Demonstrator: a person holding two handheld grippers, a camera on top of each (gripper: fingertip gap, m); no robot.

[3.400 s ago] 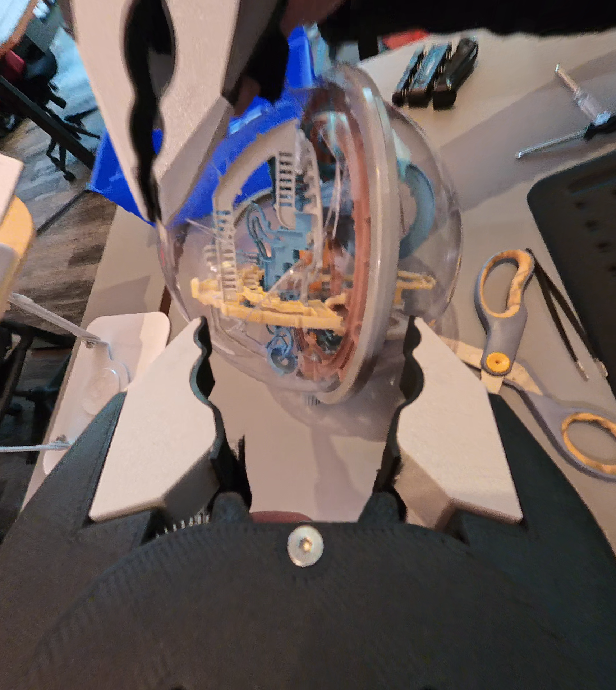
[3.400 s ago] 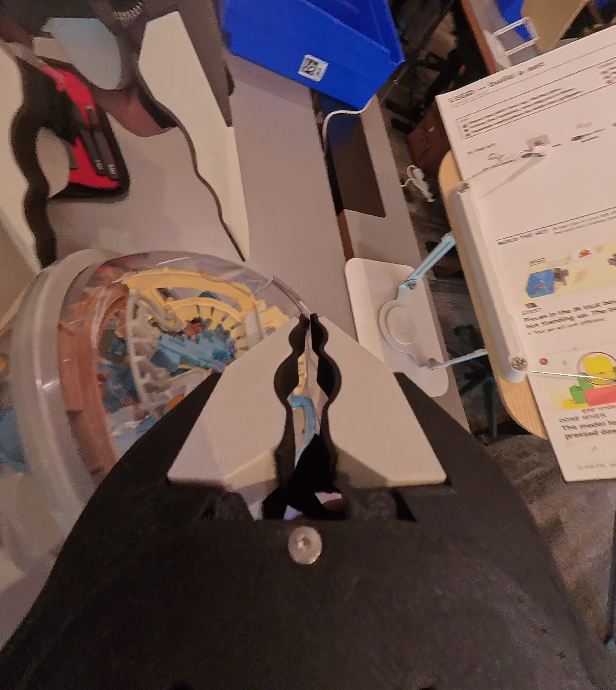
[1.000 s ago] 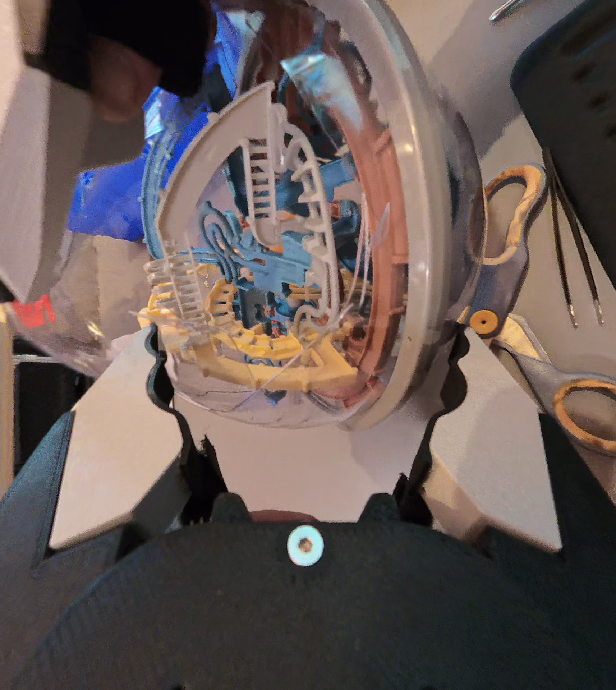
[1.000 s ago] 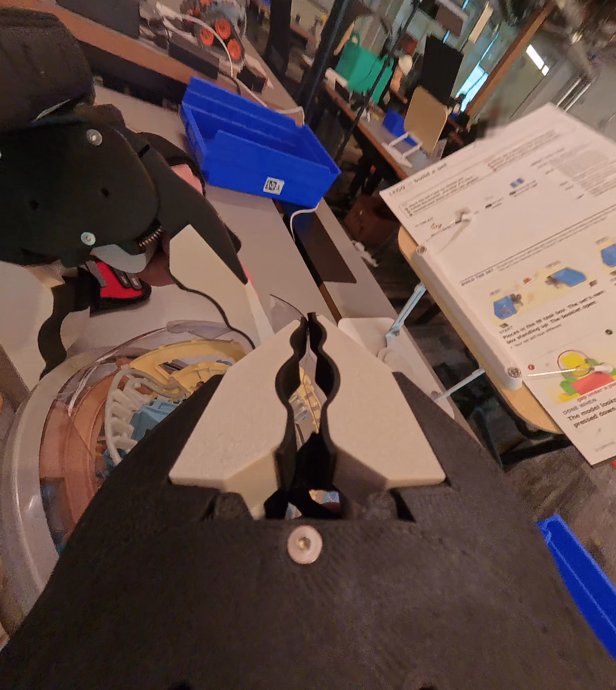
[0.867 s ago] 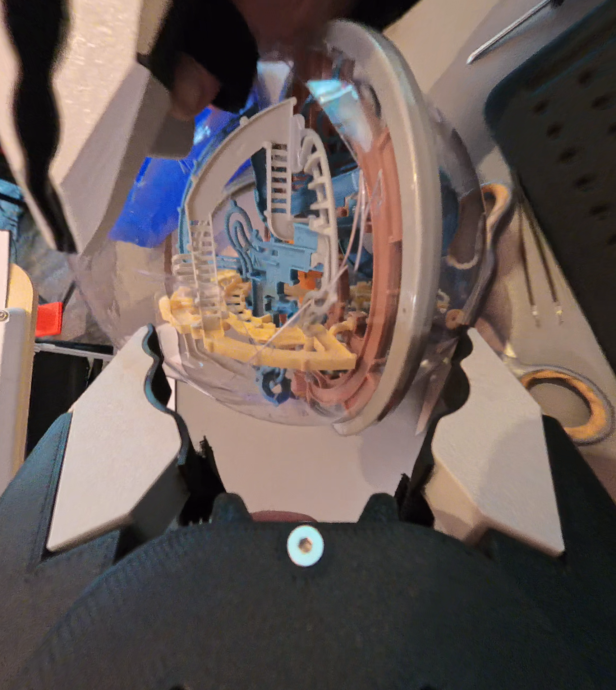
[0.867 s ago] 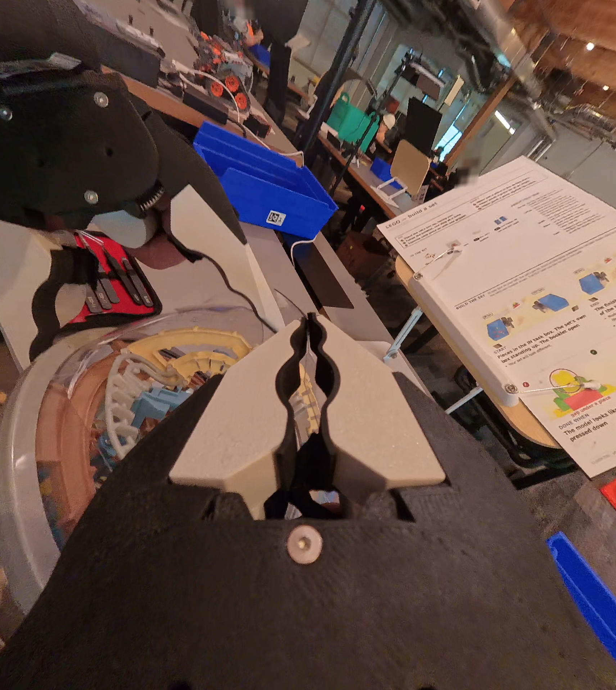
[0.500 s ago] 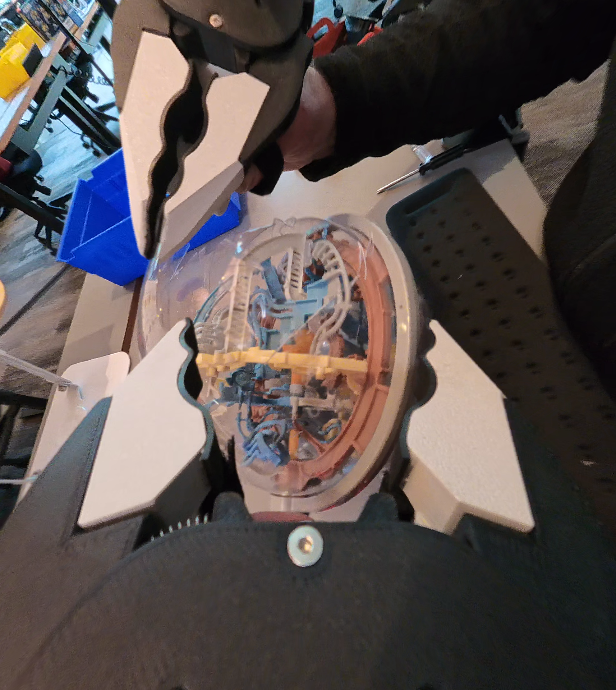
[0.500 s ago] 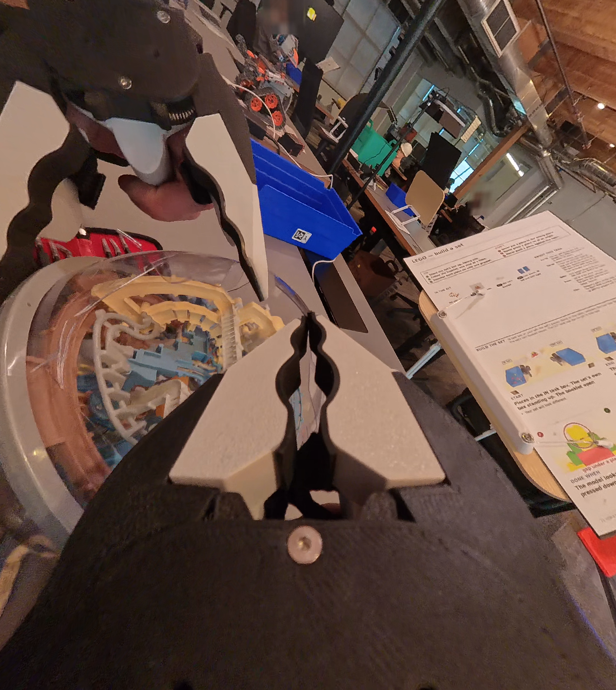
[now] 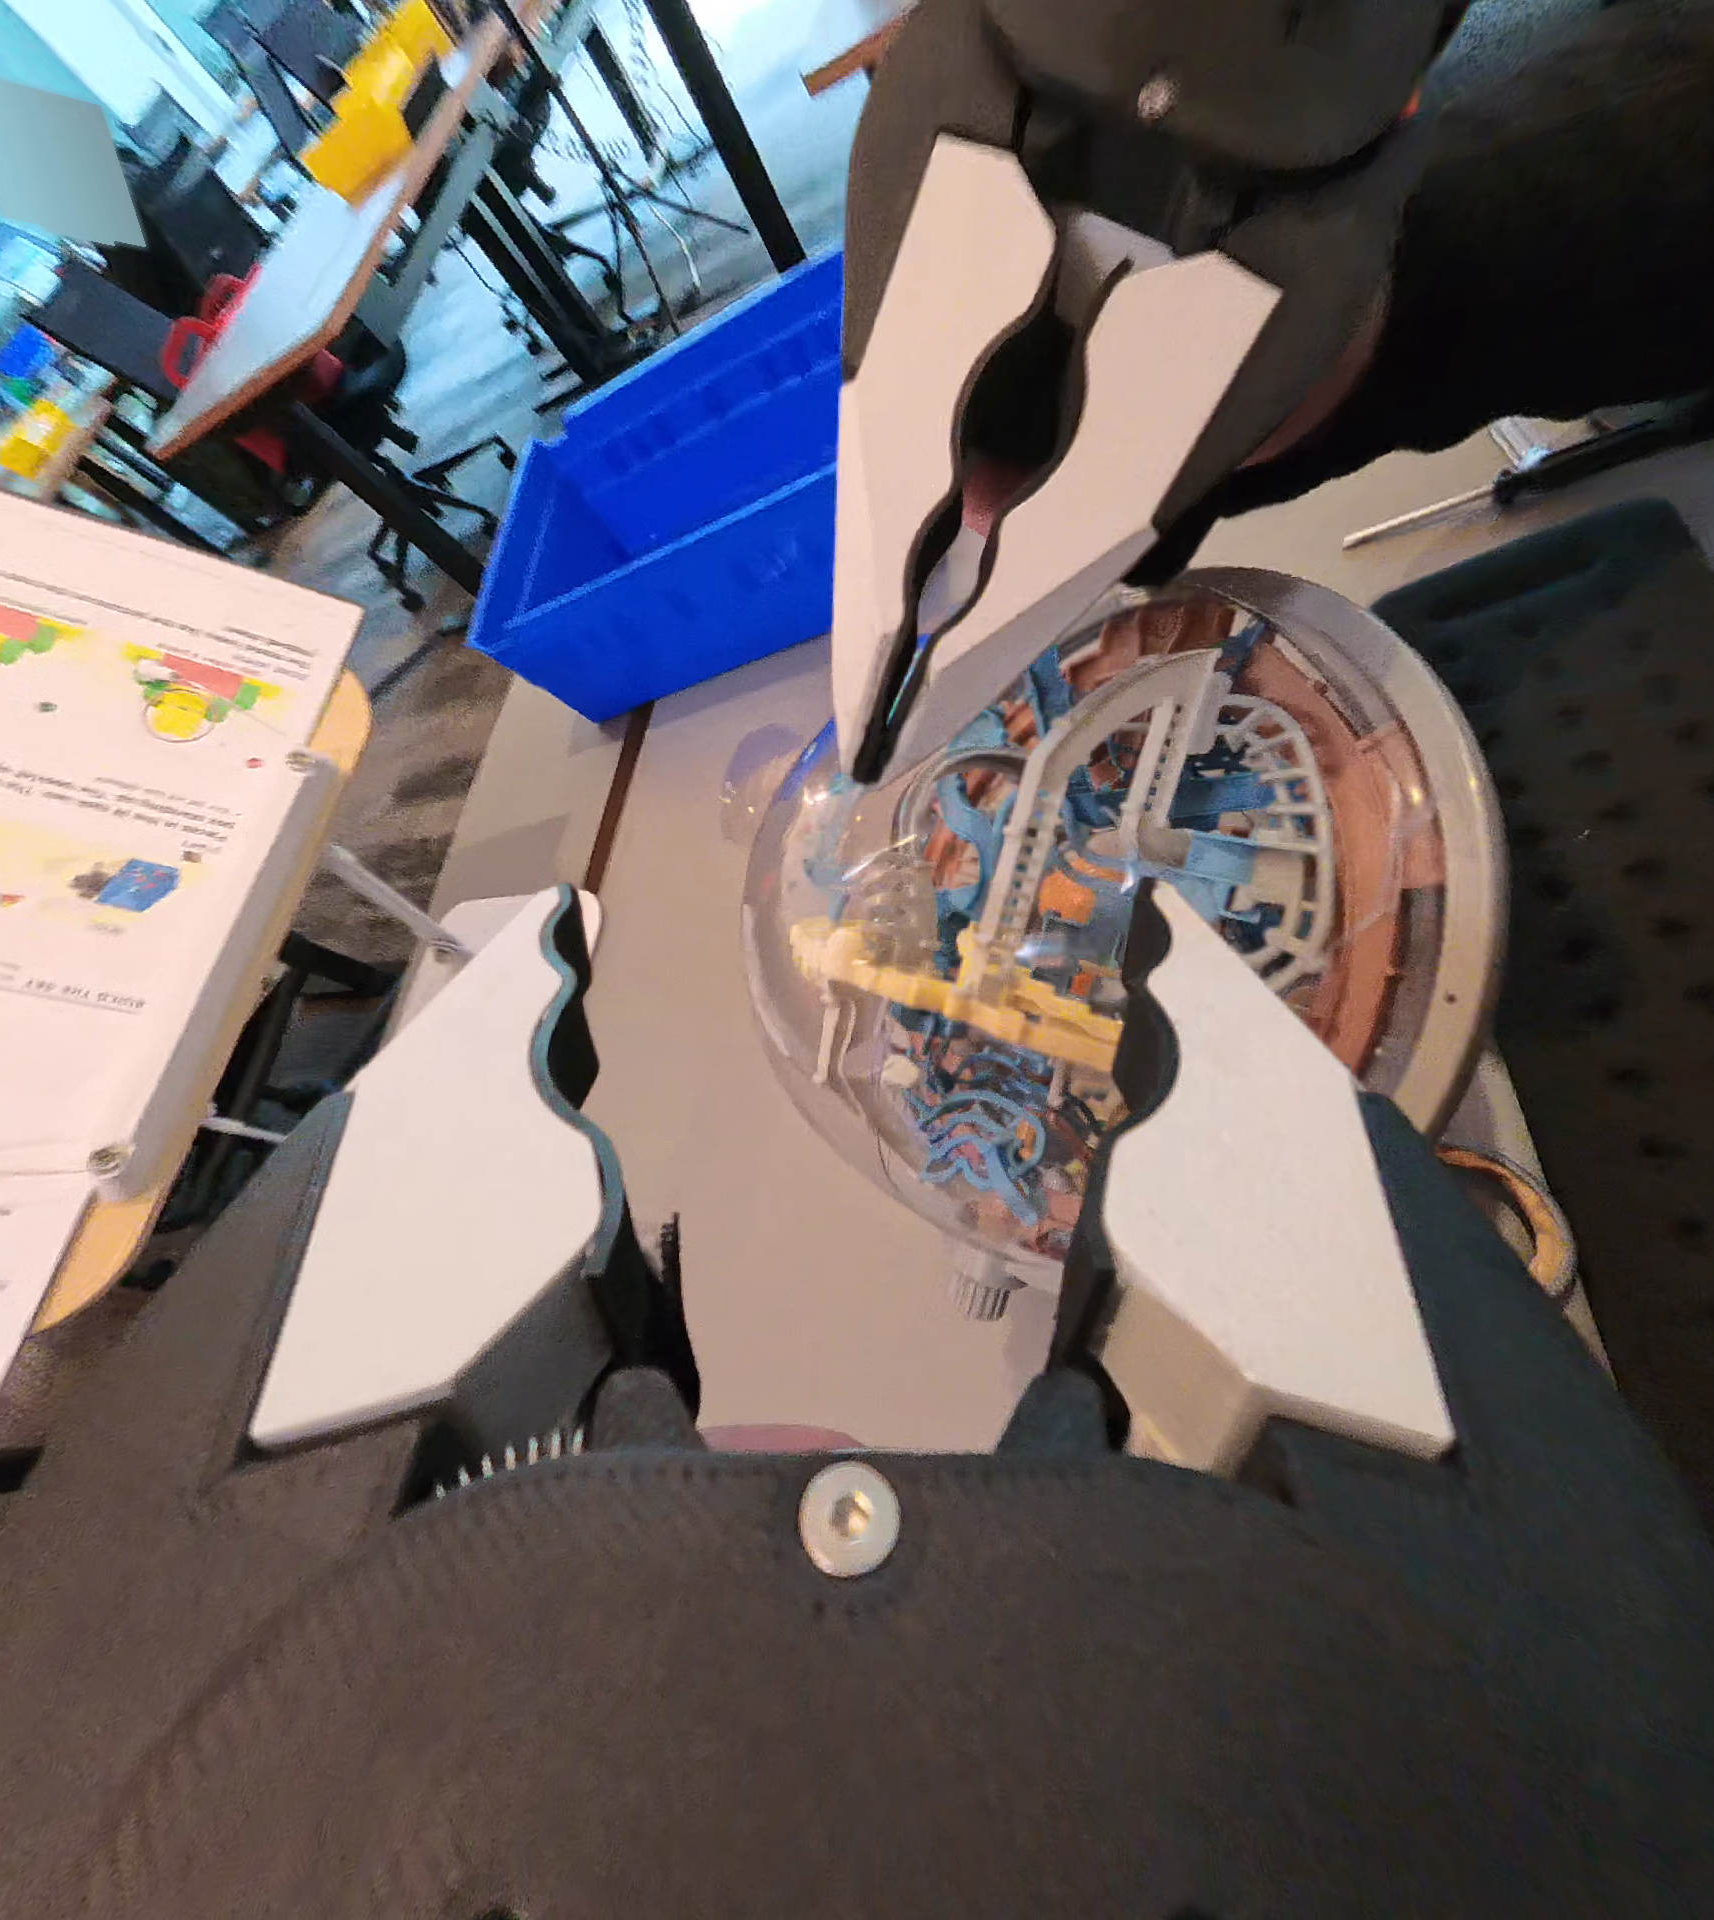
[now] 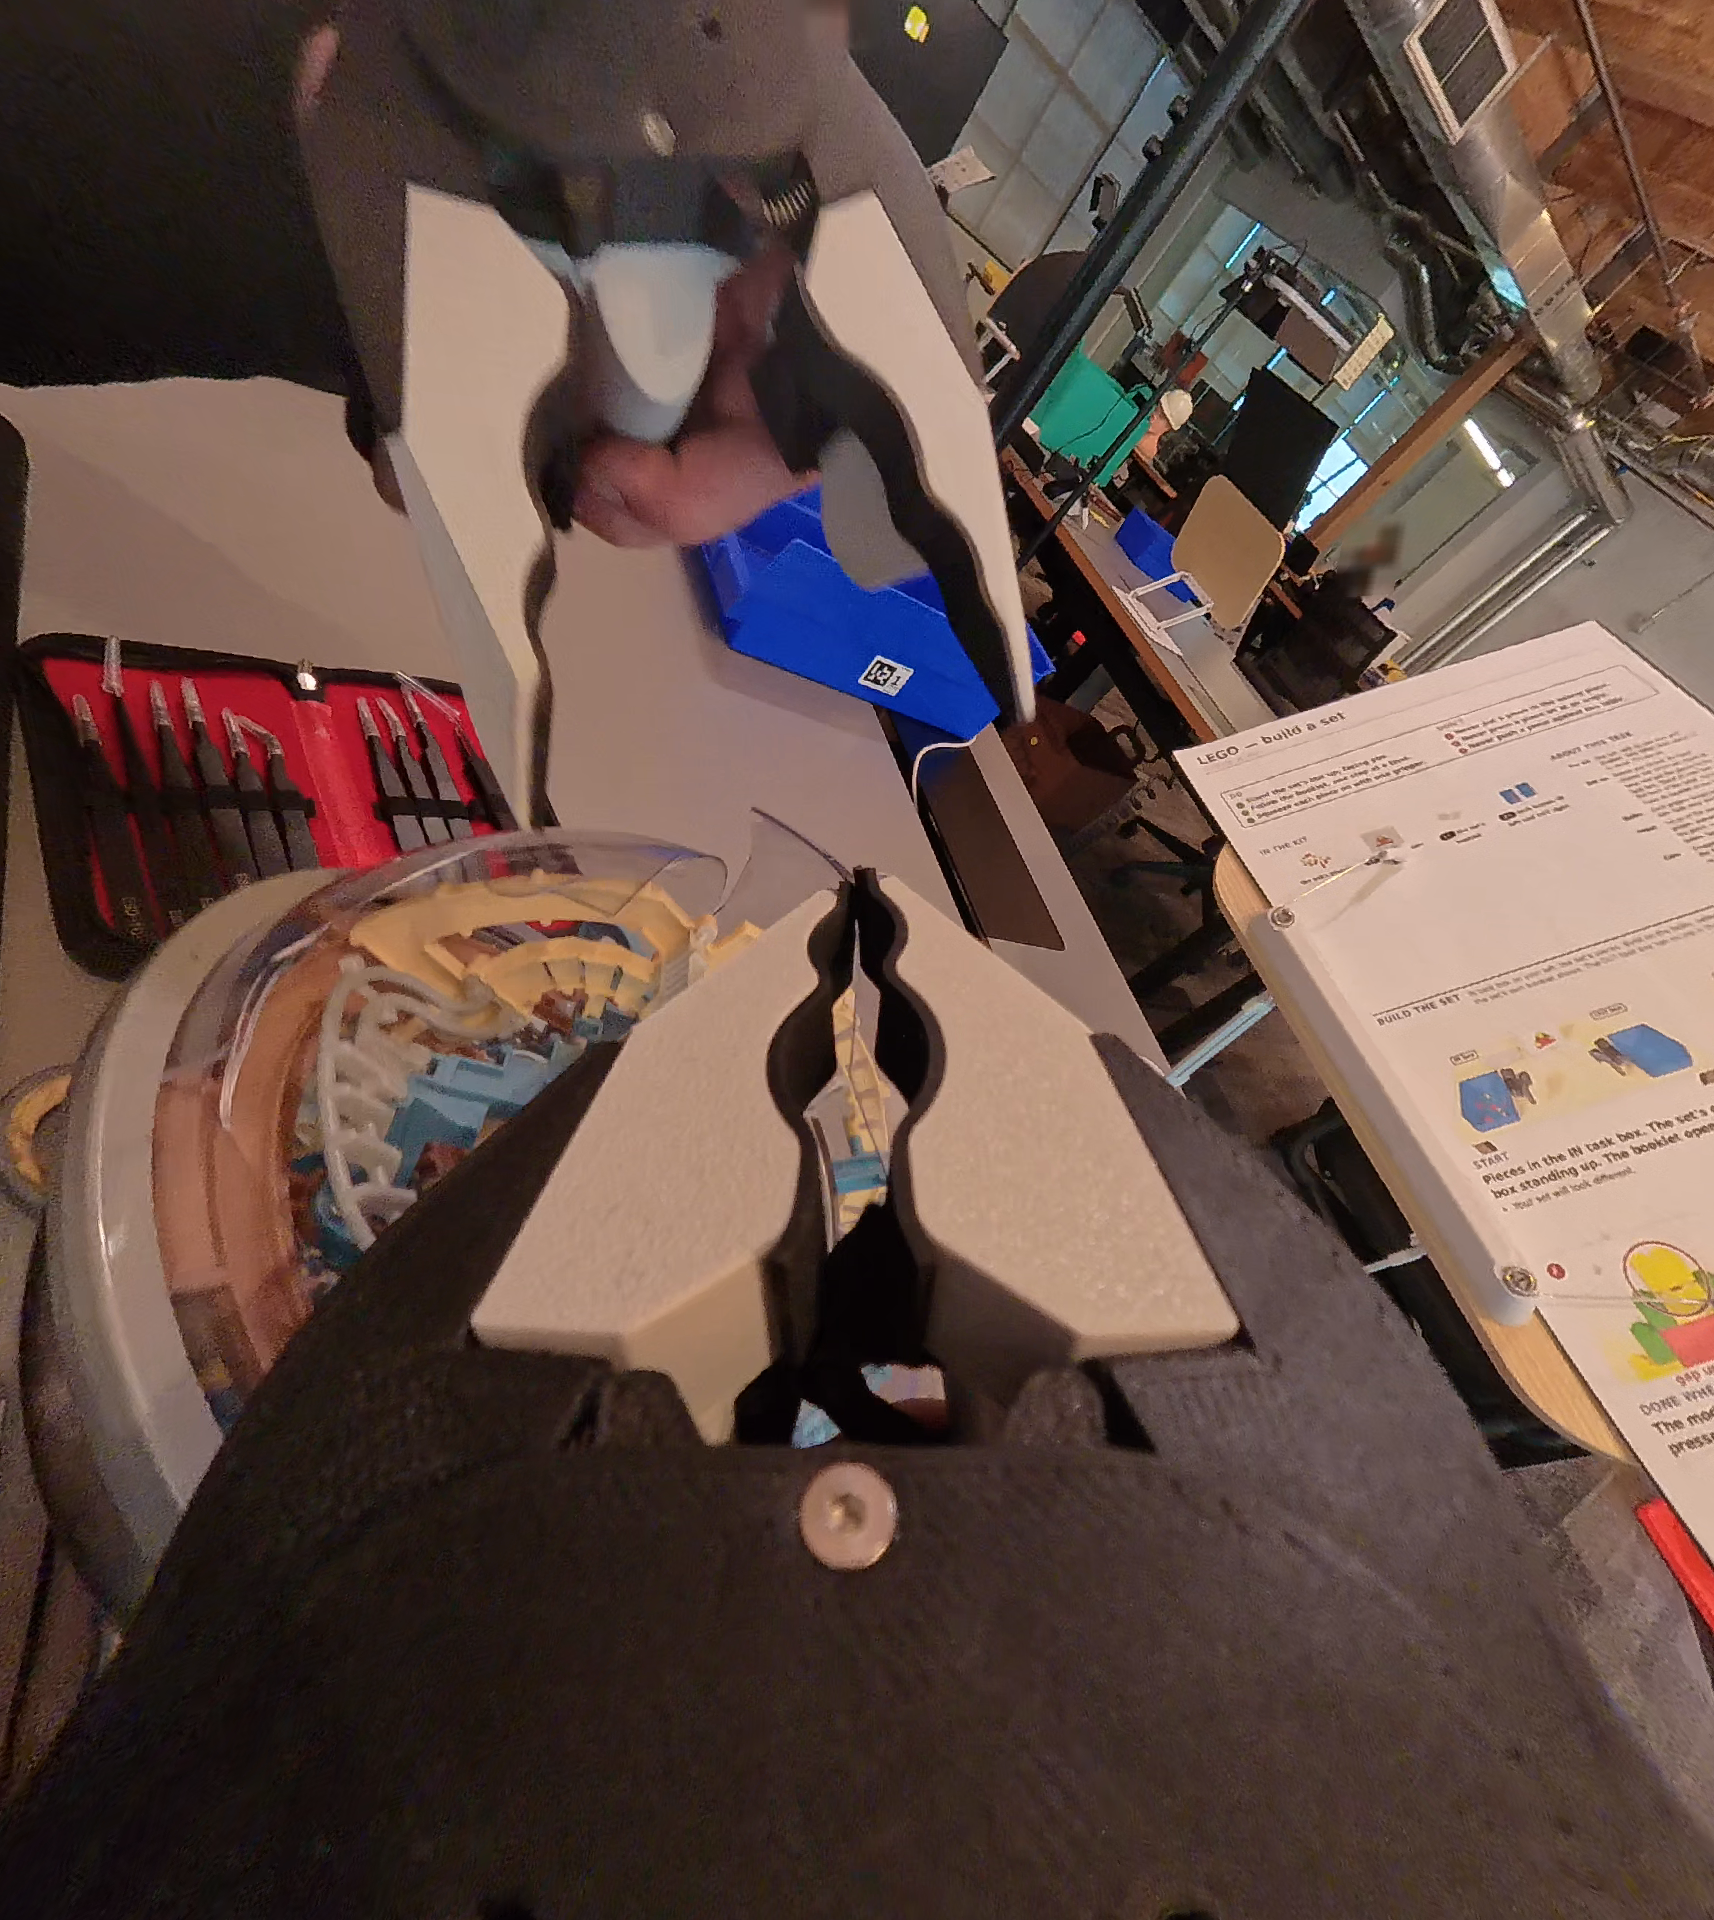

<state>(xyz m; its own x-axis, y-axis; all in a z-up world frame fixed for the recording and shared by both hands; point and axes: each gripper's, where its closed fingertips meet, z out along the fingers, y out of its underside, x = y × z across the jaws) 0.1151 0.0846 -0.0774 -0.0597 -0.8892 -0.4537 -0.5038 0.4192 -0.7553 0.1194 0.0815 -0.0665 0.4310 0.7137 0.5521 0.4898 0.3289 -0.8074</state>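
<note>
A clear maze ball (image 9: pixel 1196 831) with a grey rim and blue, yellow and brown tracks inside lies on the grey table (image 9: pixel 780 1143). My left gripper (image 9: pixel 858 925) is open and empty. The ball sits to the right of its gap, partly behind the right finger (image 9: pixel 1248 1143). My right gripper (image 10: pixel 858 883) is shut on the ball's clear shell (image 10: pixel 791 842) at the top of the ball (image 10: pixel 365 1039). It also shows from the front in the left wrist view (image 9: pixel 868 758). The left gripper shows blurred above the ball in the right wrist view (image 10: pixel 770 769).
A blue bin (image 9: pixel 666 561) stands at the table's far edge. An instruction board (image 9: pixel 53 831) stands off the table's left side. A black perforated mat (image 9: pixel 1663 831) lies to the right, a red tweezers case (image 10: pixel 240 769) behind the ball, and a scissors handle (image 9: pixel 1539 1216) under it. Both grippers' tips are close together, under 4 cm apart.
The ball sat between my left gripper's fingers half a second ago. Now that gripper has swung left and the ball is off by its right finger. My right gripper stays shut.
</note>
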